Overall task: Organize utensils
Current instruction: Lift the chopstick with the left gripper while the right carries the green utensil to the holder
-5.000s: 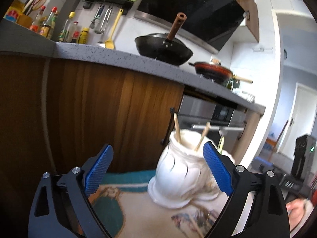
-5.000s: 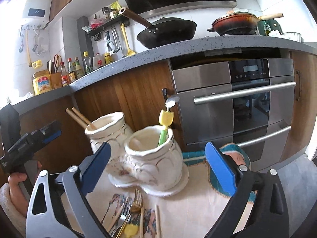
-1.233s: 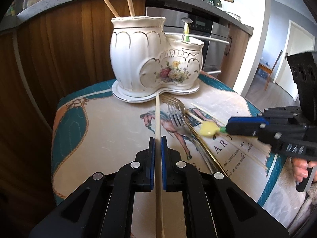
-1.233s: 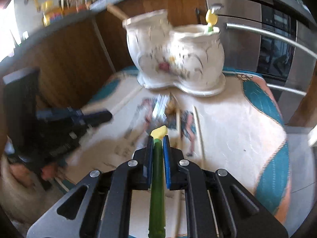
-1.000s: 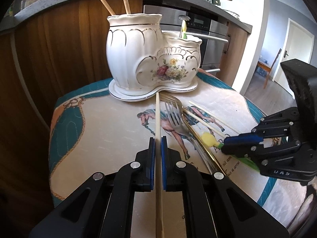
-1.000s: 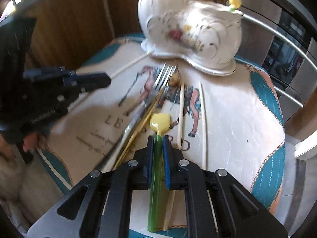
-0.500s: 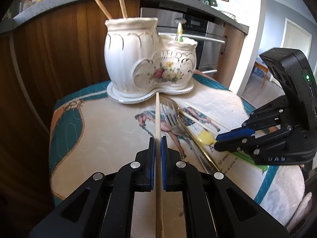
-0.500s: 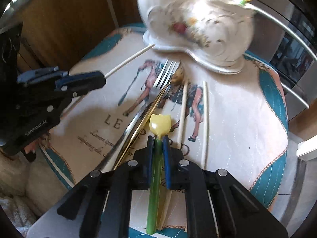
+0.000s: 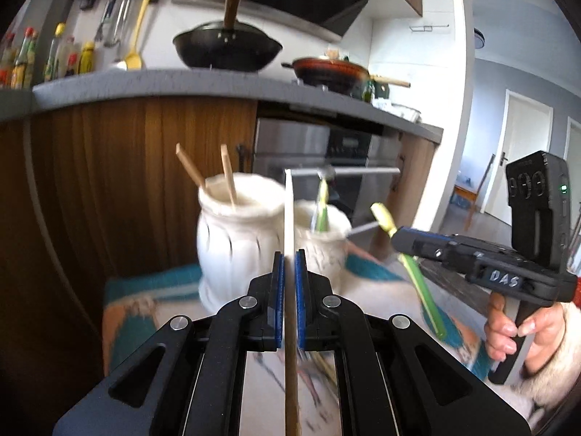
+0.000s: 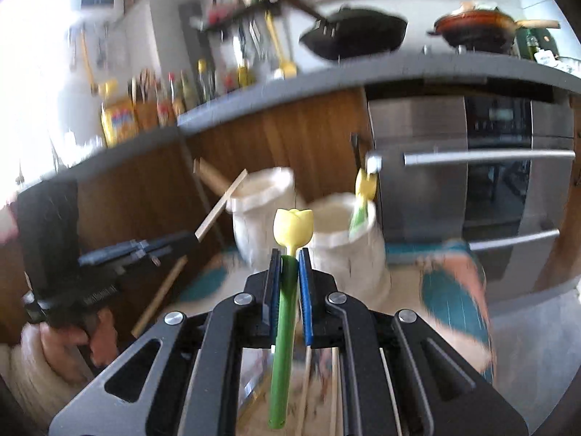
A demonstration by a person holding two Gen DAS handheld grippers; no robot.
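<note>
My left gripper (image 9: 289, 272) is shut on a wooden chopstick (image 9: 289, 218), lifted and pointing up in front of the white two-pot ceramic holder (image 9: 236, 239). The taller pot holds two chopsticks (image 9: 228, 181); the lower pot (image 9: 321, 243) holds a green tulip-handled utensil (image 9: 321, 210). My right gripper (image 10: 289, 265) is shut on a green utensil with a yellow tulip tip (image 10: 292, 229), raised before the holder (image 10: 345, 243). The right gripper also shows in the left wrist view (image 9: 399, 236), right of the holder. The left gripper shows in the right wrist view (image 10: 189, 238).
Loose chopsticks and cutlery (image 10: 334, 399) lie on the patterned table cloth (image 9: 152, 312) below the grippers. Behind are a wood cabinet (image 9: 127, 167), a steel oven (image 10: 490, 189), and a counter with a black wok (image 9: 227, 49) and red pan (image 9: 330, 71).
Both grippers have lifted off the table and tilted up toward the holder, each still gripping its utensil. The views are blurred by motion.
</note>
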